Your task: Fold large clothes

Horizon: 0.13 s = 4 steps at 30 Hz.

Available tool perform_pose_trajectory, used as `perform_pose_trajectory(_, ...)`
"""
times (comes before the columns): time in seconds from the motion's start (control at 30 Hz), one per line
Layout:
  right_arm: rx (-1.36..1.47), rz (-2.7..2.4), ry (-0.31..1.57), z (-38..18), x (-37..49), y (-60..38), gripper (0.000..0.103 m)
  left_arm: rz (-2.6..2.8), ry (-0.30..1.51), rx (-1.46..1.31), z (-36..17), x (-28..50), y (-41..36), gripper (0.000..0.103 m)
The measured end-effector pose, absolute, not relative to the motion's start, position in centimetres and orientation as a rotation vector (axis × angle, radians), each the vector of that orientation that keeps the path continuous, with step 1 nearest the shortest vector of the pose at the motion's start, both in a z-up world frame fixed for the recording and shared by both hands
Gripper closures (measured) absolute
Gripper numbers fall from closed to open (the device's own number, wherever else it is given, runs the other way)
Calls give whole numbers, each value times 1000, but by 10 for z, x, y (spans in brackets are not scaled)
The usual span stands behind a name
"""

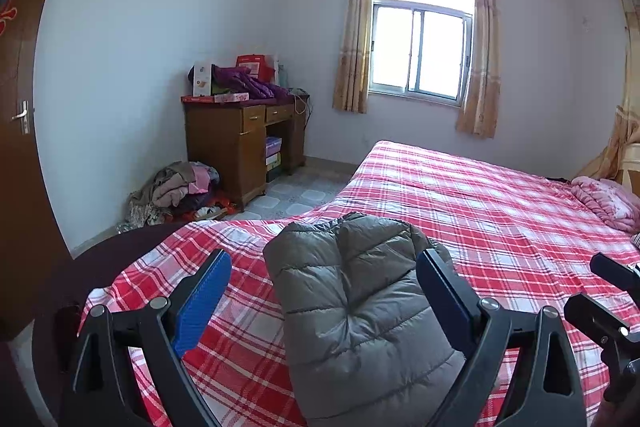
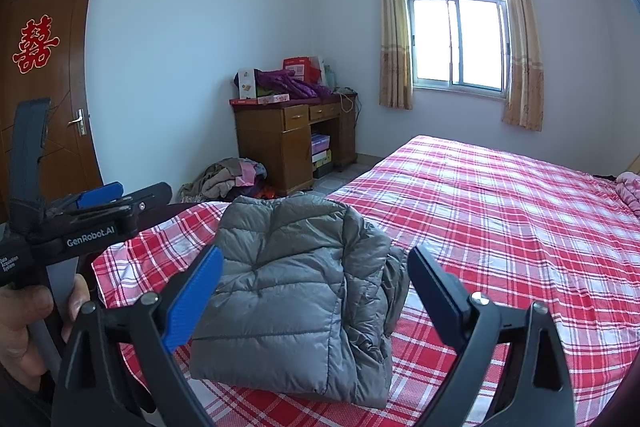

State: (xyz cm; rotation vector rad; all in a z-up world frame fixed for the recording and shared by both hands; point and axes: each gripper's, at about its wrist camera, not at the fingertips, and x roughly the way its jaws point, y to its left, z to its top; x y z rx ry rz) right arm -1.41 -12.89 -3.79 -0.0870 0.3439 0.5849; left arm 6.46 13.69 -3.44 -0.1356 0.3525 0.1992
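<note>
Left claw (image 1: 324, 301): released, jaws spread wide, nothing between the blue pads (image 1: 200, 303). It sits low over the near edge of the bed (image 1: 500, 211), with the folded jacket directly ahead of it.

Right claw (image 2: 316, 297): released, jaws spread wide, holding nothing. In the right wrist view the left claw appears at the left edge, gripped by a hand (image 2: 28, 327); its body carries the marking "GenRobot.AI".

Grey quilted down jacket (image 2: 292, 291): folded into a compact rectangular bundle, lying flat on the red-and-white plaid bedsheet (image 2: 500, 227) near the bed's near corner. Layered fabric edges show along the bundle's right side. Neither claw touches it.

Pink quilt (image 1: 604, 203): bunched at the far right of the bed, well apart from the jacket.

Beyond the bed: a pile of clothes (image 2: 232, 181) on the floor beside a wooden desk (image 2: 292, 143). Boxes and a purple garment (image 2: 292, 83) lie on the tabletop. Behind it is a curtained window (image 2: 456, 43); at far left is a brown door (image 2: 48, 75) with a red paper decoration.
</note>
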Motion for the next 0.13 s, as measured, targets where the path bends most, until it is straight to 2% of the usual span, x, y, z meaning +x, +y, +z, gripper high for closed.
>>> perform_pose_trajectory(0.13, -89, 588, 348, -40, -15, -127, 7, 187, 342, -115, -36, 65, 132, 9)
